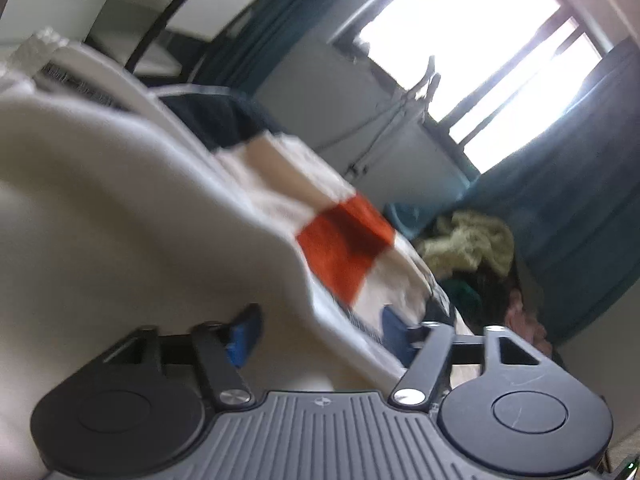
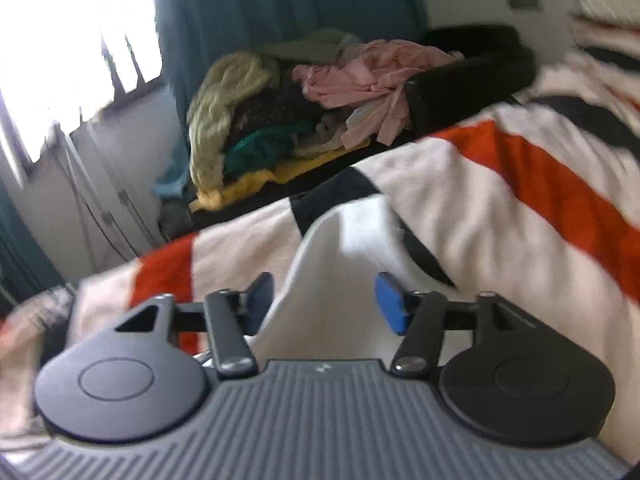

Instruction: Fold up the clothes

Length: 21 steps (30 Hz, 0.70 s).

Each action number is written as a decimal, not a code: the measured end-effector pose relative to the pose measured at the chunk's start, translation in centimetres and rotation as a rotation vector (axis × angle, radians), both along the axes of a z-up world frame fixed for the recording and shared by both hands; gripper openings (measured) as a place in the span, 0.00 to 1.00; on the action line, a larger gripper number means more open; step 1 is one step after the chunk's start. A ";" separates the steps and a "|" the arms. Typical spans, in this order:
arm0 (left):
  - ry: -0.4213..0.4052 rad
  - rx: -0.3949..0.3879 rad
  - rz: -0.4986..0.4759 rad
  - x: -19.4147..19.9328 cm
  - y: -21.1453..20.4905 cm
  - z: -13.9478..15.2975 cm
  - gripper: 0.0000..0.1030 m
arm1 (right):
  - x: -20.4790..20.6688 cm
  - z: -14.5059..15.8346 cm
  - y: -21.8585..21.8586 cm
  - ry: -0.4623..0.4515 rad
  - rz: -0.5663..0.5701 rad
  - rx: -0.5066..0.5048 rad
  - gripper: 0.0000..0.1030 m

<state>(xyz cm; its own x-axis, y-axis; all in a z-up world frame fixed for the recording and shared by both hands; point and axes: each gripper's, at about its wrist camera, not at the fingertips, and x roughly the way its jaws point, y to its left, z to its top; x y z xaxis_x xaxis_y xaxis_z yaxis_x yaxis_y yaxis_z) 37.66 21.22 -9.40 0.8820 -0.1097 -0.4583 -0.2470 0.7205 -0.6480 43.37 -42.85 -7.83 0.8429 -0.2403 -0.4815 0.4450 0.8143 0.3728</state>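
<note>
Over the striped blanket (image 2: 500, 184), both grippers tilted downward, left gripper (image 1: 316, 328) fingers apart, right gripper (image 2: 324, 300) fingers apart astride white cloth (image 2: 344, 248)

Both wrist views are smeared by motion blur. The white garment (image 1: 120, 208) runs off the left wrist picture's left edge, its outline unreadable. The striped blanket (image 2: 500, 200) is cut by the right edge. The heaped clothes (image 2: 280, 120) blur together; separate pieces cannot be told apart

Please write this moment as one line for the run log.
left hand-held gripper: open, cream garment between pads | right hand-held gripper: open over same garment | striped blanket beneath | clothes pile waiting
</note>
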 end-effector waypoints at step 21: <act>0.110 -0.472 -0.117 -5.3 -1.8 -6.1 0.73 | -10.0 -5.0 -2.4 0.074 -0.294 0.492 0.42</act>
<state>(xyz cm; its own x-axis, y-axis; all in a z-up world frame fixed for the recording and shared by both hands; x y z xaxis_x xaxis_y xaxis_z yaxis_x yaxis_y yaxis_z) 32.40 19.38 -15.47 0.8005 -0.4232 -0.4244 -0.2670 0.3821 -0.8847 33.35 -45.26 -12.87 0.7343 -0.1915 -0.6512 0.6656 0.3911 0.6356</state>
